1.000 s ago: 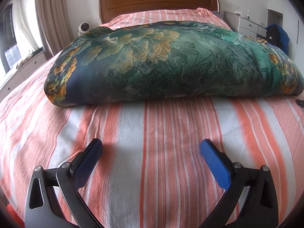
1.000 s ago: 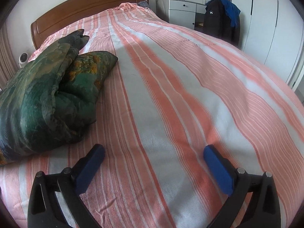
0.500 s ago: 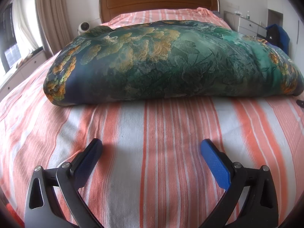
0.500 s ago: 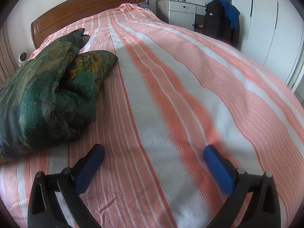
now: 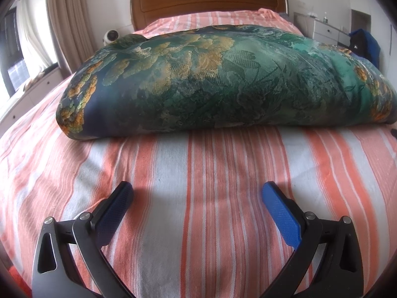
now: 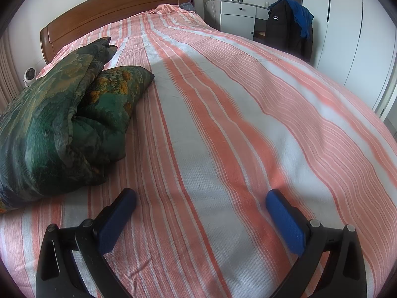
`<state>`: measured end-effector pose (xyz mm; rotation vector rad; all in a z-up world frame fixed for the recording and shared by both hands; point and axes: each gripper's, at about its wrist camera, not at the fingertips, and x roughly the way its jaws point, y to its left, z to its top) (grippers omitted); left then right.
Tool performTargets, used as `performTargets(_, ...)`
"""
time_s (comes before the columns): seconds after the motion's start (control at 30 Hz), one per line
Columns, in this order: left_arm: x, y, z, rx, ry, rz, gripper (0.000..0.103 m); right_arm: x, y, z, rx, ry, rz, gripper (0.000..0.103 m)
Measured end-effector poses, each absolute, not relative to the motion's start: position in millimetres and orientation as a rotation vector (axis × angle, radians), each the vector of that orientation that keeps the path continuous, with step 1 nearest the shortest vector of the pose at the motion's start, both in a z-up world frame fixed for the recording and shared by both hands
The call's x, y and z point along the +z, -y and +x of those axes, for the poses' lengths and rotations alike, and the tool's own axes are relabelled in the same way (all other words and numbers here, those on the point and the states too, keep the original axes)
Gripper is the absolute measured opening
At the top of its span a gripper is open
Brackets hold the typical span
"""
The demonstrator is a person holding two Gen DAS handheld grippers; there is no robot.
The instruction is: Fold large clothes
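A thick green quilt (image 5: pixel 223 82) with a gold flower pattern lies folded into a bundle across the bed, its smooth folded edge facing the left wrist view. In the right wrist view the same quilt (image 6: pixel 62 129) sits at the left, showing its layered end. My left gripper (image 5: pixel 197 191) is open just above the striped sheet, a short way in front of the quilt, holding nothing. Over bare sheet to the right of the quilt my right gripper (image 6: pixel 201 197) stands open, and it too is empty.
The bed has an orange and white striped sheet (image 6: pixel 248 124) and a wooden headboard (image 5: pixel 208 2). A white dresser (image 6: pixel 238 17) and a chair draped with dark jackets (image 6: pixel 290 27) stand at the far right. A small white device (image 5: pixel 111 36) and a curtain (image 5: pixel 67 19) are at the left.
Both grippers have stayed open and almost still. The right wrist view has shifted slightly, so the quilt now sits a little further left in it.
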<state>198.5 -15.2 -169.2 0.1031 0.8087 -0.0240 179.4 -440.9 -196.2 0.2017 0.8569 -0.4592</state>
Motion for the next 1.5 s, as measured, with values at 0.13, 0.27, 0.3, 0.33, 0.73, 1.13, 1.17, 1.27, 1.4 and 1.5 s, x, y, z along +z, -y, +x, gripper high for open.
performTargets(0.13, -168.5, 17.0, 200.9, -0.021, -0.814, 0.106, 0.103, -196.2, 440.8, 179.4, -0.459, -0.857, 0.202, 0.103)
performTargets(0.27, -168.3, 18.2, 201.5, -0.019, -0.811, 0.109, 0.103, -196.2, 440.8, 179.4, -0.459, -0.857, 0.202, 0.103)
performTargets(0.3, -168.1, 18.5, 202.2, -0.018, -0.810, 0.109, 0.103, -196.3, 440.8, 179.4, -0.459, -0.857, 0.202, 0.103)
performTargets(0.33, -168.3, 18.8, 202.4, -0.018, -0.810, 0.109, 0.103, -196.2, 440.8, 179.4, -0.459, -0.857, 0.202, 0.103)
performTargets(0.73, -169.2, 19.2, 203.5, -0.015, -0.810, 0.112, 0.103, -196.3, 440.8, 179.4, -0.459, -0.857, 0.202, 0.103)
performTargets(1.13, -169.7, 19.0, 204.1, -0.014, -0.809, 0.112, 0.103, -196.5, 440.7, 179.4, -0.459, -0.857, 0.202, 0.103)
performTargets(1.17, -169.7, 19.0, 204.4, -0.013, -0.809, 0.112, 0.103, -196.4, 440.7, 179.4, -0.459, -0.856, 0.202, 0.103)
performTargets(1.27, -169.8, 19.0, 204.5, -0.013, -0.810, 0.112, 0.103, -196.7, 440.7, 179.4, -0.459, -0.856, 0.202, 0.103)
performTargets(1.4, -169.7, 19.1, 204.0, -0.013, -0.810, 0.113, 0.103, -196.7, 440.7, 179.3, -0.459, -0.856, 0.202, 0.103)
performTargets(1.5, -169.7, 19.1, 204.1, -0.013, -0.810, 0.113, 0.103, -196.6, 440.8, 179.3, -0.459, -0.856, 0.202, 0.103)
